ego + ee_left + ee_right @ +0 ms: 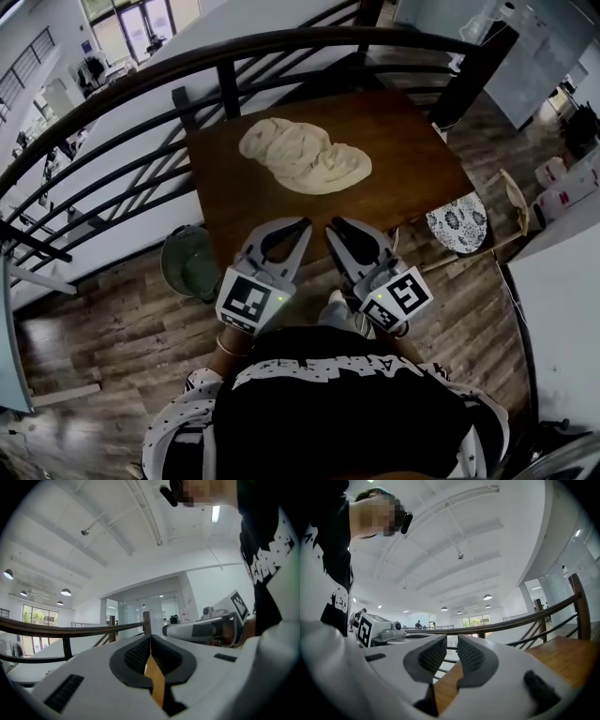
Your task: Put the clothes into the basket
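The basket [187, 264], green and round, stands on the wooden floor [112, 328] to the left of the left gripper [302, 225], lower than it and just beside the counter's [412, 159] left edge.

The left gripper is held level over the near edge of the counter, pointing towards the far side. In the left gripper view its 2 jaws are fully closed, the ribbed dark pads [136, 656] meeting at the tips [150, 640], and they hold nothing; only a thin strip of the counter's brown wood shows in the slit behind the pads.

The clothes [305, 155], 1 cream heap, lie on the counter ahead of both grippers, slightly towards the left one's side, well apart from either set of tips and touched by neither.

The right gripper [335, 225] is just beside the left one, also level over the near edge. In the right gripper view [452, 641] its jaws stand a narrow gap apart with nothing between them; through the gap show the counter's wood and the dark railing [511, 625] beyond. The pads [471, 656] press on nothing.

To the right of the right gripper, past the counter's corner, stands a chair [457, 223] with a patterned seat.
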